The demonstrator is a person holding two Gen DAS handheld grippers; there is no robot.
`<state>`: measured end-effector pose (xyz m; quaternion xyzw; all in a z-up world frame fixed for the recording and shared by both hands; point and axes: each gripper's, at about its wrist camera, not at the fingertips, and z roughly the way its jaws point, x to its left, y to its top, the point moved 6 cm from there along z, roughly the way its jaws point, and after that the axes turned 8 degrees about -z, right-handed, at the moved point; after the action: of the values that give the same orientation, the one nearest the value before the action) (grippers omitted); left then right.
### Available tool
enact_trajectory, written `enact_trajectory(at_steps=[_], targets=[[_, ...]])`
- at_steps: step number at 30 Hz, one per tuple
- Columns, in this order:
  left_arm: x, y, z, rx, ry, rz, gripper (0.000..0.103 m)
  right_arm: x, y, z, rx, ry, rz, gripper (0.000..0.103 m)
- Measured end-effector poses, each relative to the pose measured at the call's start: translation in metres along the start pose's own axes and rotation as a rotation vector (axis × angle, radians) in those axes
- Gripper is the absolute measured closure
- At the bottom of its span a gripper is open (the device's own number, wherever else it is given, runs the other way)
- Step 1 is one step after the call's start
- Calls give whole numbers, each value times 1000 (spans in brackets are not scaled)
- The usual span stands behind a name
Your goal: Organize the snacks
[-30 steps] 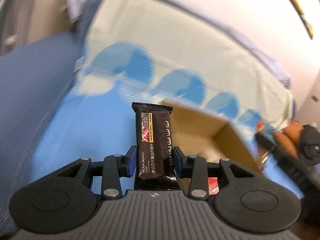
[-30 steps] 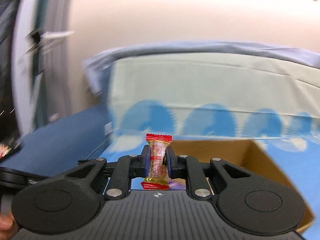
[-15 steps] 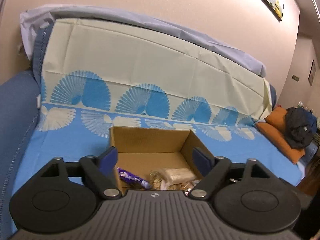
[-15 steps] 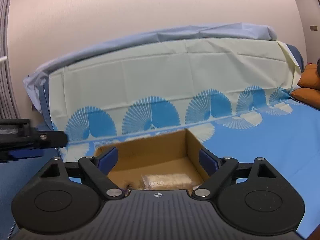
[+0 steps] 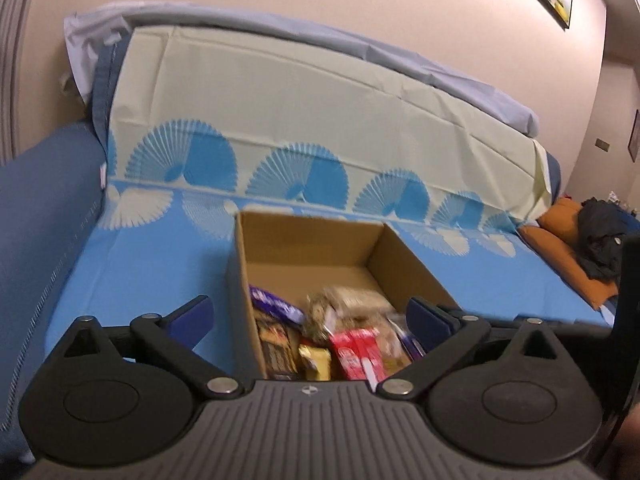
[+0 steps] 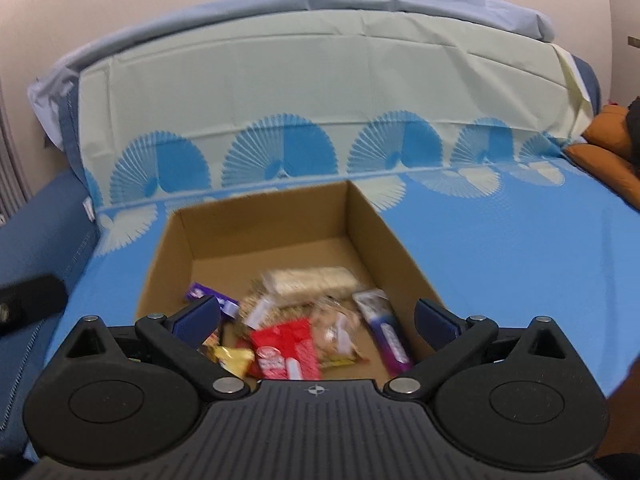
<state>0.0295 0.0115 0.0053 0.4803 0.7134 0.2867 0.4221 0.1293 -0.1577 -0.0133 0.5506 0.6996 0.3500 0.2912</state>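
Note:
An open cardboard box sits on the blue fan-patterned bed cover. It holds several snacks: a purple bar, a red packet, a pale cracker pack, a gold wrapper and a dark bar. My left gripper is open and empty, above the box's near left corner. My right gripper is open and empty, above the box's near edge.
A padded headboard draped with a cream and blue cloth rises behind the box. An orange pillow with a dark garment lies at the right. A dark blue blanket covers the left side. The left gripper's body shows at the right wrist view's left edge.
One second ago the left gripper held a black bar and the right a red-ended candy. Both opened and are empty. Since half a second ago both cameras tilted down, showing more snacks.

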Motion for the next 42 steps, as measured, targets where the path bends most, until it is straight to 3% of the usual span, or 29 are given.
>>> enact_trajectory(at_steps=[7,12,16,42], targets=[[-2,-37,4,77,17,-19,1,-23,-12,-28,39,-84,-95,1],[-1,-66,12,156,55,-6,1,-35,-54,-25,106,-82,-45,1],[5,-80,17,200,76,-28,1,-31,-62,-21,117,-71,-60,1],[-2,-97,29,218,88,2,1,-24,-72,-8,153,-80,-119,1]])
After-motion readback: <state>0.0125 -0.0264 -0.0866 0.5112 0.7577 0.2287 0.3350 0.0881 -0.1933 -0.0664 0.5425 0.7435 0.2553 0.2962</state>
